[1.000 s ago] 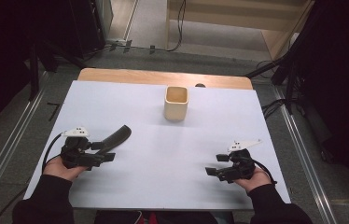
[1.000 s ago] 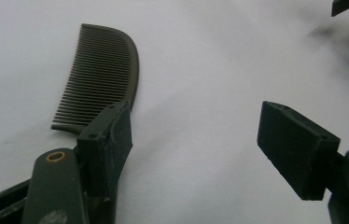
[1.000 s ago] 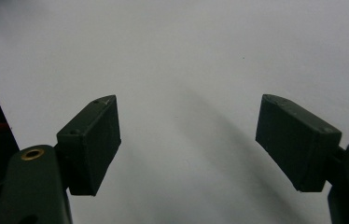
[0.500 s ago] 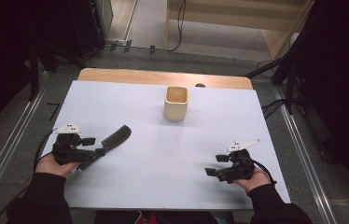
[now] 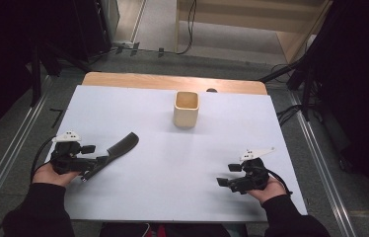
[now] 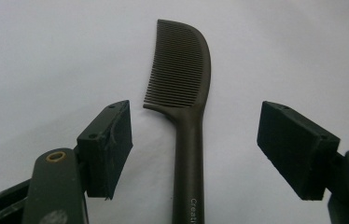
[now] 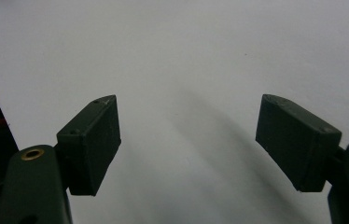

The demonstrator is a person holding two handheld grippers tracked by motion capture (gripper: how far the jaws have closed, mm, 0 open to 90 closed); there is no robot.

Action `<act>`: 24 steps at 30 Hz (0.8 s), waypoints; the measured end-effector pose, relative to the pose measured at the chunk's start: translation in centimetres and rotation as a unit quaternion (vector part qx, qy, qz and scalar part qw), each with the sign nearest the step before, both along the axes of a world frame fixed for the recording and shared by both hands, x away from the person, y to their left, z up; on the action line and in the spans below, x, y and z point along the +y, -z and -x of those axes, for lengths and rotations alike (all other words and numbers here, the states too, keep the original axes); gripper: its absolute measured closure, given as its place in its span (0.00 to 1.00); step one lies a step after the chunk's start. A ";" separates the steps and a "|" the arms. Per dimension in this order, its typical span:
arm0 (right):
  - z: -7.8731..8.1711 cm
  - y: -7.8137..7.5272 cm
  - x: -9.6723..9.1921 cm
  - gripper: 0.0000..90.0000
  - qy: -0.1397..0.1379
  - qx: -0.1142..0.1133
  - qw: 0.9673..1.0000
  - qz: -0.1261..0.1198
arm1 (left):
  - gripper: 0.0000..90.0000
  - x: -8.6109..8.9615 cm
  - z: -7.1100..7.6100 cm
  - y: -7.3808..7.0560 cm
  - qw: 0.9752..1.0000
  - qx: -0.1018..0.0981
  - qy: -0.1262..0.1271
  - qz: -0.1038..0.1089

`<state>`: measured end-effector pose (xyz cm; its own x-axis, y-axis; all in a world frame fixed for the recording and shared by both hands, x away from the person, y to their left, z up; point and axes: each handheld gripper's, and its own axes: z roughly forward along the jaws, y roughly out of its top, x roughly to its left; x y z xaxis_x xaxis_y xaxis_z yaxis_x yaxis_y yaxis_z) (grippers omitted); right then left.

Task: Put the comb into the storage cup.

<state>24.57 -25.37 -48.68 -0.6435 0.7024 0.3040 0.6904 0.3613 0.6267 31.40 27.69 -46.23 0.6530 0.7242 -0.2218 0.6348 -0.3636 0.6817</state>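
Left gripper view: the left claw [image 6: 196, 140] gapes wide around the comb [image 6: 186, 112], lying ungripped near the counter's [image 5: 138, 207] left edge. Right claw [image 7: 191, 144] open, empty. Grasp pending; cup [image 5: 186, 109] stands near the far edge.

A pale square cup [image 5: 186, 109] stands open-topped near the far edge of the white table [image 5: 172, 163].

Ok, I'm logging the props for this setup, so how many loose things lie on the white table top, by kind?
Comb: 1, dark, lying flat between the open jaws of the left gripper.
Cup: 1, beige, upright near the far edge of the table.
Total: 2.
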 end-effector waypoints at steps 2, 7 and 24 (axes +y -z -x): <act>0.0 0.0 0.0 0.23 0.000 0.000 1.000 0.000 | 0.30 0.0 0.0 0.1 1.000 0.002 0.001 -0.003; 0.0 0.0 0.0 0.23 0.000 0.000 1.000 -0.001 | 0.30 -0.2 0.1 0.3 1.000 0.003 0.007 -0.012; -0.5 -0.2 0.3 0.23 -0.006 0.000 1.000 -0.001 | 0.30 0.4 1.1 1.3 0.999 0.006 0.008 -0.040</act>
<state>25.09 -25.05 -48.50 -0.6521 0.6937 0.3059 0.6860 0.3681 0.6276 30.29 28.08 -47.57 0.6617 0.7299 -0.1714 0.6364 -0.4260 0.6430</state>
